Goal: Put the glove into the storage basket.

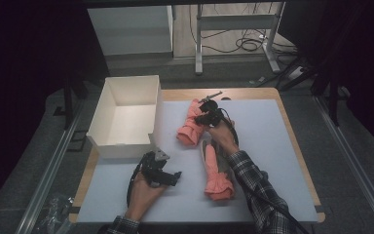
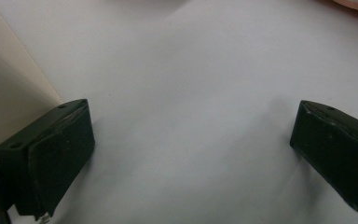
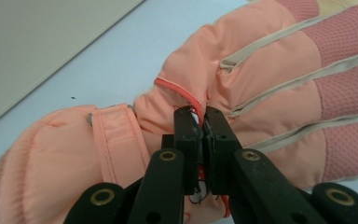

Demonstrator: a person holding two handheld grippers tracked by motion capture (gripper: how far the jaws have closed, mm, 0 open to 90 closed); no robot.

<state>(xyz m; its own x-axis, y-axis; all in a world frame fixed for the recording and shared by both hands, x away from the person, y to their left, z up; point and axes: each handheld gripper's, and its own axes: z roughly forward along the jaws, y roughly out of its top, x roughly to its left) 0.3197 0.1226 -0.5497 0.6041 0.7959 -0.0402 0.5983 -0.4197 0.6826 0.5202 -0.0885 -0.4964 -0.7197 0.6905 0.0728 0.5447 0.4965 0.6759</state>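
Right gripper view: right gripper pinched tight on salmon-pink padded ski glove, frame centre.
Left gripper view: left gripper gaping wide, empty, over white tabletop.

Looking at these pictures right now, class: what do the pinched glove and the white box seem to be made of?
The pink glove held by the right gripper looks like smooth padded synthetic fabric with a slight sheen, textured grip patches on its fingers and a knitted-looking cuff. The white box seems to be matte cardboard or thin board: flat, straight walls without gloss.
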